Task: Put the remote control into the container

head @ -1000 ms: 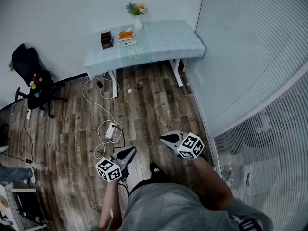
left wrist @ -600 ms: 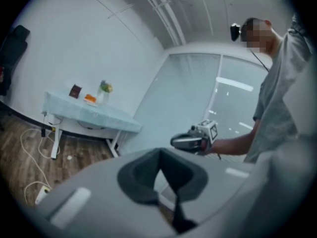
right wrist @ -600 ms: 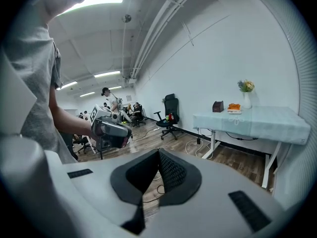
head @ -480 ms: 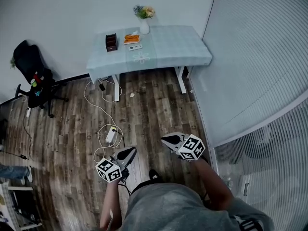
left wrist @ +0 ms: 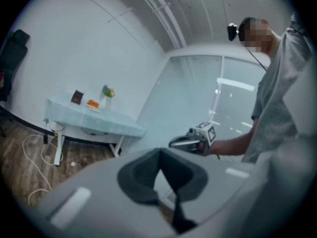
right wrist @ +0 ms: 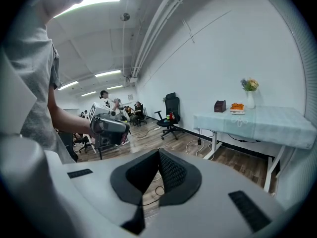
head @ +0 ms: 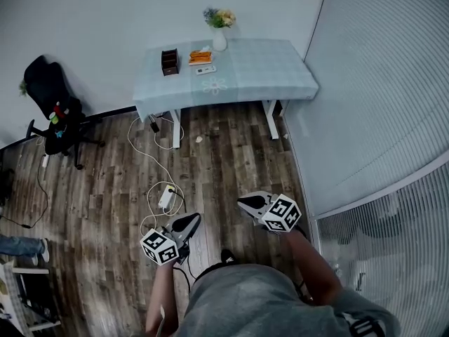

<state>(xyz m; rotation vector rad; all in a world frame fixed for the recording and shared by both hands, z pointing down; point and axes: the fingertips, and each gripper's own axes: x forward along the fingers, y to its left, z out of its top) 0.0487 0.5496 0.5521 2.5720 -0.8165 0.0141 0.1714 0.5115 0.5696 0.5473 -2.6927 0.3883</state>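
Observation:
Far ahead stands a table (head: 245, 72) under a light blue cloth. The small white remote control (head: 205, 69) lies on it, with an orange item (head: 200, 57) just behind it and a dark brown box-like container (head: 169, 62) to its left. My left gripper (head: 191, 220) and right gripper (head: 243, 202) hang over the wooden floor, well short of the table. Both are shut and empty. The left gripper view shows the container (left wrist: 77, 97) and the table (left wrist: 94, 119). In the right gripper view the remote control (right wrist: 237, 112) lies beside the container (right wrist: 220, 106).
A vase of flowers (head: 219, 35) stands at the table's back edge. White cables and a power strip (head: 165, 197) lie on the floor between me and the table. A black office chair (head: 52, 111) is at the left, and a glass wall with blinds (head: 379, 104) runs along the right.
In the head view the table and floor have drifted right and slightly down. Both grippers keep their places in the view, still shut and empty.

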